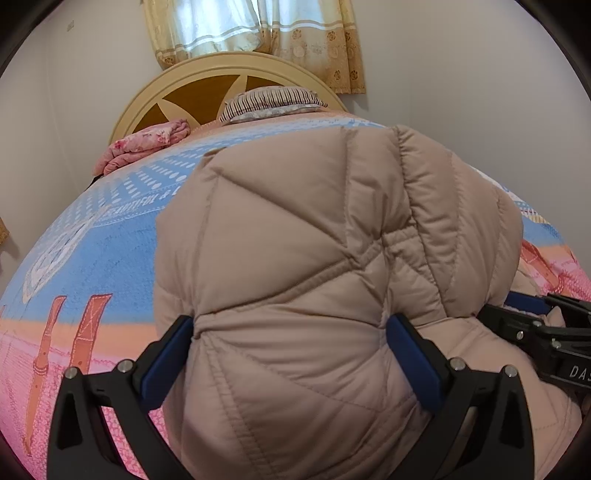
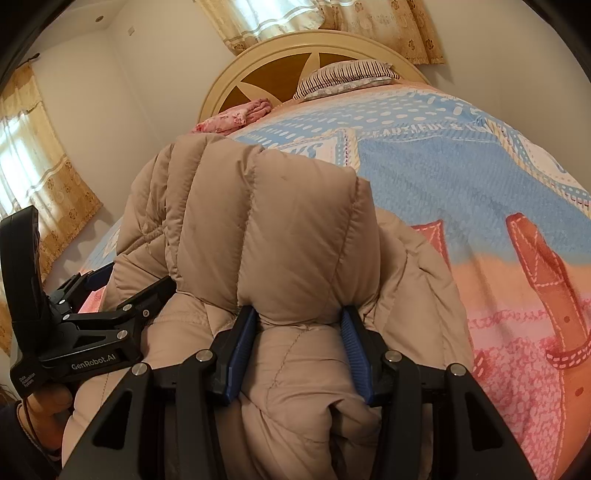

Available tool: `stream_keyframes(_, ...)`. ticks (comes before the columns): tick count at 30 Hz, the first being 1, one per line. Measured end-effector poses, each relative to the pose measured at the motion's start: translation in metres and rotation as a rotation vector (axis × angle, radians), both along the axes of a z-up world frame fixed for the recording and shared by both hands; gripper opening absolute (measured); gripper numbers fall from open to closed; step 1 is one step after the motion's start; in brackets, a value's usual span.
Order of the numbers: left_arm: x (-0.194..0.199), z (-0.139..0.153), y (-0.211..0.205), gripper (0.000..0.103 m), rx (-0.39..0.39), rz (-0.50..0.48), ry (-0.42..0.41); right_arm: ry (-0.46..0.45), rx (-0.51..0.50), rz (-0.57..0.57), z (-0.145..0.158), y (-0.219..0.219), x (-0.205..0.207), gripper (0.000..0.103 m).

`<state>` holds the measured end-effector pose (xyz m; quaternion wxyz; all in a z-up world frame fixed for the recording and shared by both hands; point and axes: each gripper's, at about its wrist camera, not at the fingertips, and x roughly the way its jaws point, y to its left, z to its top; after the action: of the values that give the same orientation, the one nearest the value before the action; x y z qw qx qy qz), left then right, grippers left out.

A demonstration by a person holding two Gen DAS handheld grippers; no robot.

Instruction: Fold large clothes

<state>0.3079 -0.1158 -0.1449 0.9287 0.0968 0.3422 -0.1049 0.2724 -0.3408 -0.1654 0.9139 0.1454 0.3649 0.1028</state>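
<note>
Indoors, patterned bedspread (image 2: 461,177) — curved headboard (image 1: 207,70), curtains (image 1: 258,29), both claws (image 1: 291,325) (image 2: 299,321) clamping tan puffer jacket (image 1: 295,229).

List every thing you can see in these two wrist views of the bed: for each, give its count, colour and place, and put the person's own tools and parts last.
Puffer jacket: one, beige quilted, bunched on the near part of the bed, pinched by both grippers.
Bedspread: one, blue, orange and pink print, covering the bed.
Pillow: one, striped dark and white, at the headboard.
Folded cloth: one, pink floral, beside the pillow.
Headboard: one, cream and brown, arched, against the far wall.
Curtains: cream and gold floral, above the headboard; another set on the side wall.
Left gripper: one, black with blue pads, shut on the jacket.
Right gripper: one, same colours, shut on the jacket.
Hand: one, holding the left gripper's handle.
</note>
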Motion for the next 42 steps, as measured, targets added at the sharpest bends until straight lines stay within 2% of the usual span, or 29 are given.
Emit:
stream_keyframes(13,0.002,-0.003,0.000,0.103,-0.010,0.000,0.004,0.002,0.012,0.000,-0.005,-0.002,0.003,0.048)
stream_keyframes(29,0.002,-0.002,-0.011,0.103,0.025,0.005,0.005,0.007,0.029,-0.003,-0.006,-0.003,0.003,0.048)
stream_keyframes(31,-0.003,0.004,-0.009,0.103,0.032,-0.013,0.000,-0.003,-0.001,-0.003,0.003,-0.003,-0.002,0.051)
stream_keyframes(32,-0.007,0.007,-0.006,0.103,0.036,-0.020,-0.008,-0.013,-0.022,-0.010,0.009,-0.003,-0.006,0.056)
stream_keyframes(33,-0.013,0.012,0.000,0.103,0.028,-0.024,-0.015,-0.034,-0.035,-0.022,0.016,-0.006,-0.013,0.060)
stream_keyframes(34,-0.019,0.017,0.008,0.103,0.003,-0.033,-0.017,-0.052,-0.039,-0.033,0.020,-0.009,-0.018,0.072)
stream_keyframes(35,-0.025,0.021,0.017,0.103,-0.025,-0.041,-0.015,-0.081,-0.036,-0.051,0.026,-0.016,-0.026,0.080)
stream_keyframes(37,-0.034,0.027,0.036,0.103,-0.083,-0.042,-0.007,-0.097,-0.032,-0.073,0.030,-0.030,-0.034,0.081)
stream_keyframes(39,-0.043,0.029,0.054,0.103,-0.145,-0.040,-0.003,-0.065,-0.010,-0.094,0.027,-0.048,-0.037,0.081)
stream_keyframes(42,-0.047,0.022,0.071,0.103,-0.216,-0.058,0.051,-0.016,0.054,-0.075,0.019,-0.064,-0.036,0.081)
